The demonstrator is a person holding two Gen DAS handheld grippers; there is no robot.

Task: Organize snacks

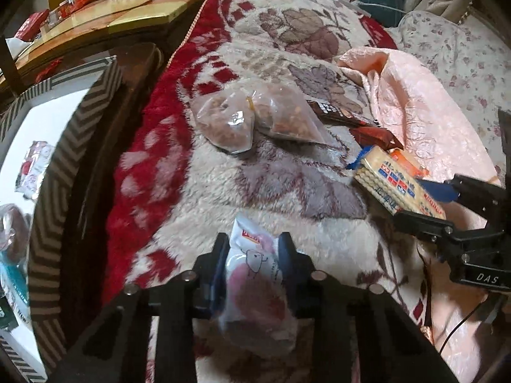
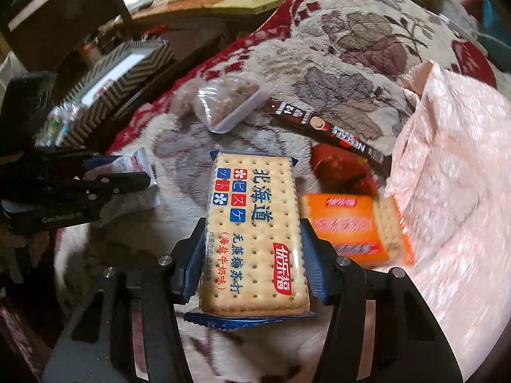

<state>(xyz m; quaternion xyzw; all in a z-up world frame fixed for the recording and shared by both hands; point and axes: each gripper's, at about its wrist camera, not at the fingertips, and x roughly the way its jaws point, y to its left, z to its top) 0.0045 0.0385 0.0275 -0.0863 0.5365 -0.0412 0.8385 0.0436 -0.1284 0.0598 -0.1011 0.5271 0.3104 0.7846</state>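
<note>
Left hand-held gripper (image 1: 254,255) pinches a white pastry packet (image 1: 255,274); right hand-held gripper (image 2: 252,245) pinches the cracker pack (image 2: 255,229). Nut bags (image 1: 249,121) beyond the pack remain unsorted.

I see a blue-edged cracker pack (image 2: 254,236) at centre of the right wrist view, flat face up, lengthwise. Orange cracker pack (image 2: 348,226) just right of it, blurred. Red foil packet (image 2: 343,170) above that, dark coffee stick (image 2: 325,129) slanting across upper centre. Clear bags of nuts (image 1: 252,119) mid-frame in the left wrist view, side by side, touching. White-pink pastry bag (image 1: 255,274) at bottom centre, upright-ish.
</note>
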